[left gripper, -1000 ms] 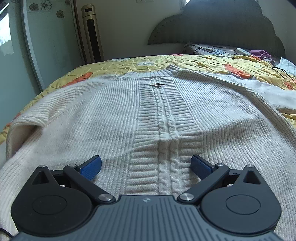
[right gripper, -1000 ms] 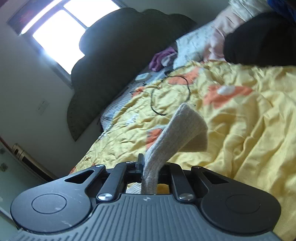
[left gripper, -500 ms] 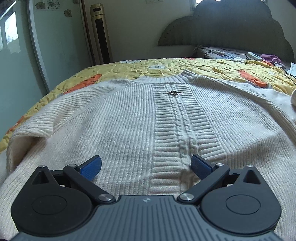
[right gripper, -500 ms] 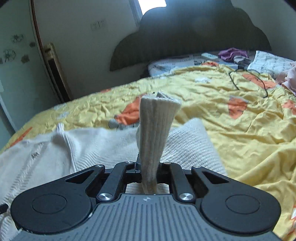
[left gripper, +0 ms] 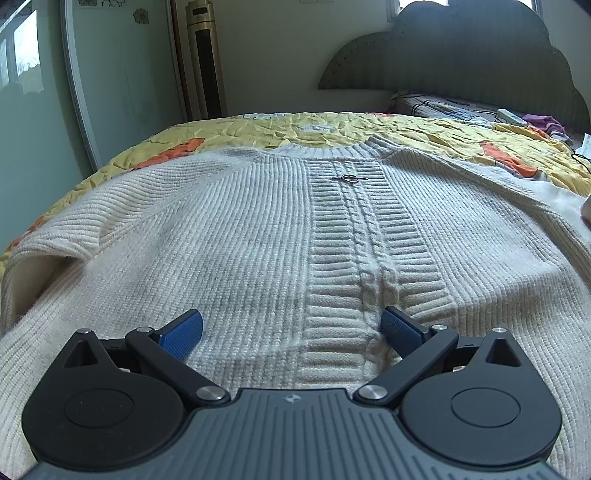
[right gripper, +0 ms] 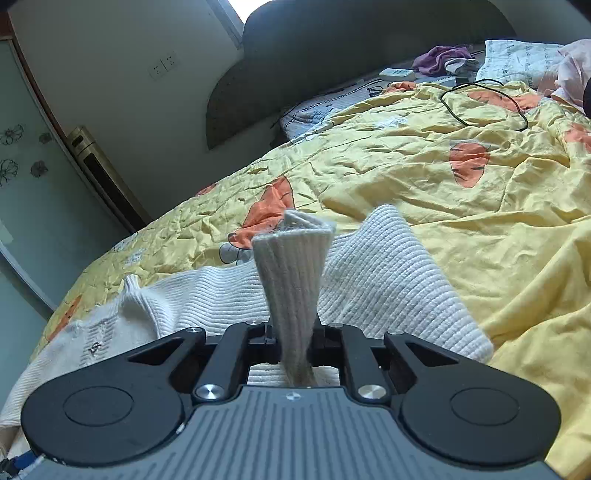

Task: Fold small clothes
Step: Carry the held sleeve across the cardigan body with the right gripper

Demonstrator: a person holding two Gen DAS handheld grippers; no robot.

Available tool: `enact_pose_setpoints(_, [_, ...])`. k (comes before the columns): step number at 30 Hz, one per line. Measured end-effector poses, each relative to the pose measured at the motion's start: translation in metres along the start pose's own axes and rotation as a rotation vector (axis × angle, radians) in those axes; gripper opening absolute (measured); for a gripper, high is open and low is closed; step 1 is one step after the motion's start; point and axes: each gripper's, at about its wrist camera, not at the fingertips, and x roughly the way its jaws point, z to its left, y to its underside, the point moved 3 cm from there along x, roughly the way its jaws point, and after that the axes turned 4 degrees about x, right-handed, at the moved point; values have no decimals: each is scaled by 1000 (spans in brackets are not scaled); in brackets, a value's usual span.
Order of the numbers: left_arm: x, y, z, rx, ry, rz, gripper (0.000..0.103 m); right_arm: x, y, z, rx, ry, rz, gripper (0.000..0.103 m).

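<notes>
Daylight fills the room, soft and even. On the left wrist view the sweater (left gripper: pixel 240 240) is evenly lit and sharp, with faint shade in its folds; the headboard (left gripper: pixel 461 55) sits dark against a bright strip of window above. On the right wrist view the window (right gripper: pixel 236 5) is blown out at the top edge, and the quilt (right gripper: pixel 461 229) glows warm. Both views bow hard at the edges, corners going black. No motion blur anywhere.
</notes>
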Motion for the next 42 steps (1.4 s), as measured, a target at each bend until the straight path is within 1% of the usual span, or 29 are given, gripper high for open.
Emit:
enact_pose_setpoints(5, [0, 0, 0, -2, 2, 0, 103, -9, 0, 19, -11, -21, -28, 16])
enact_pose_setpoints(10, [0, 0, 0, -5, 5, -1, 103, -23, -7, 47, -36, -53, -72, 16])
enact_pose_setpoints(16, [-1, 0, 1, -7, 10, -3, 103, -31, -10, 86, -73, -120, -92, 16])
enact_pose_setpoints(23, [-1, 0, 1, -11, 13, -2, 103, -23, -3, 132, -115, -183, -75, 16])
enact_pose_setpoints(27, [-1, 0, 2, -14, 14, -2, 103, -19, 3, 155, -157, -192, -73, 16])
enact_pose_setpoints(34, [-1, 0, 2, -14, 15, -2, 103, -11, 9, 192, -175, -237, -59, 16])
enact_pose_setpoints(42, [0, 1, 2, -16, 16, -2, 103, 10, 31, 249, -237, -306, -16, 16])
